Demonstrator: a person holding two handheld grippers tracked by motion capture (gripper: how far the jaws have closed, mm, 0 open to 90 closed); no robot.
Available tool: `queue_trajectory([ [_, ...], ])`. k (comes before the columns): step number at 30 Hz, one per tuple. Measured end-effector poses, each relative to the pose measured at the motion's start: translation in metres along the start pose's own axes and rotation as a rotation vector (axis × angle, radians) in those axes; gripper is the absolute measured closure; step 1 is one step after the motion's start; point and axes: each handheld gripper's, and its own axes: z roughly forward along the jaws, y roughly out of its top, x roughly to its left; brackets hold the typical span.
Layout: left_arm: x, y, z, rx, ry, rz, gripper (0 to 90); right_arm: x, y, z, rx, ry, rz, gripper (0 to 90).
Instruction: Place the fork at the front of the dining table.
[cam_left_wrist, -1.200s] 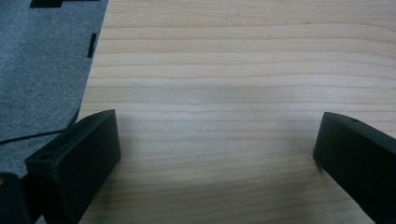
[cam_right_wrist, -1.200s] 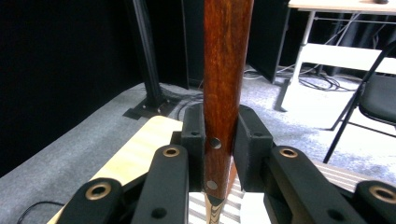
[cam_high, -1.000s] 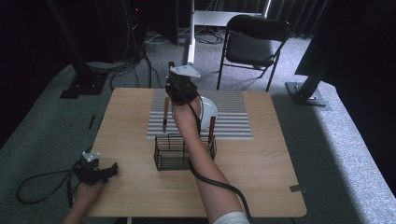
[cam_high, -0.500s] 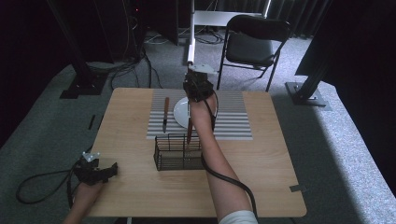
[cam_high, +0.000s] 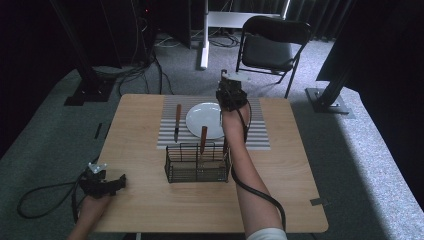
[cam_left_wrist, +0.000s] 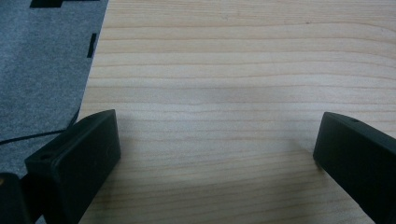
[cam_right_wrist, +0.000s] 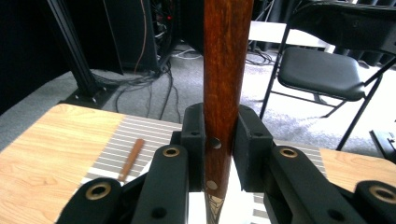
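Right tool (cam_right_wrist: 219, 140) pinches a stiff, smooth brown wooden-handled utensil (cam_right_wrist: 226, 70), probably a knife; mid-handle grip suits it.

The wooden handle (cam_right_wrist: 227, 70) runs off top; its utensil type perhaps unclear.

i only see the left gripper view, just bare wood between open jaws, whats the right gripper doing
Observer: The right gripper is shut on a wooden-handled utensil. The handle stands upright between its jaws.
Operator: where is it over the table
Observer: In the high view it hangs by the far right edge of the white plate, which sits on the striped mat.
Operator: anything in the basket
Observer: One more wooden handle stands in the wire basket, just in front of the plate.
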Motion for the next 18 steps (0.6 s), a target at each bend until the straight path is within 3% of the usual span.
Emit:
queue_trajectory([
  [7, 0.0, 0.0, 0.0, 0.0, 0.0, 0.0, 0.4, -0.023, -0.006, -0.002, 0.015, -0.043, -0.013, 75.8],
  [18, 0.0, 0.0, 0.0, 0.0, 0.0, -0.001, 0.4, -0.05, -0.026, 0.003, 0.065, -0.055, 0.002, 75.8],
])
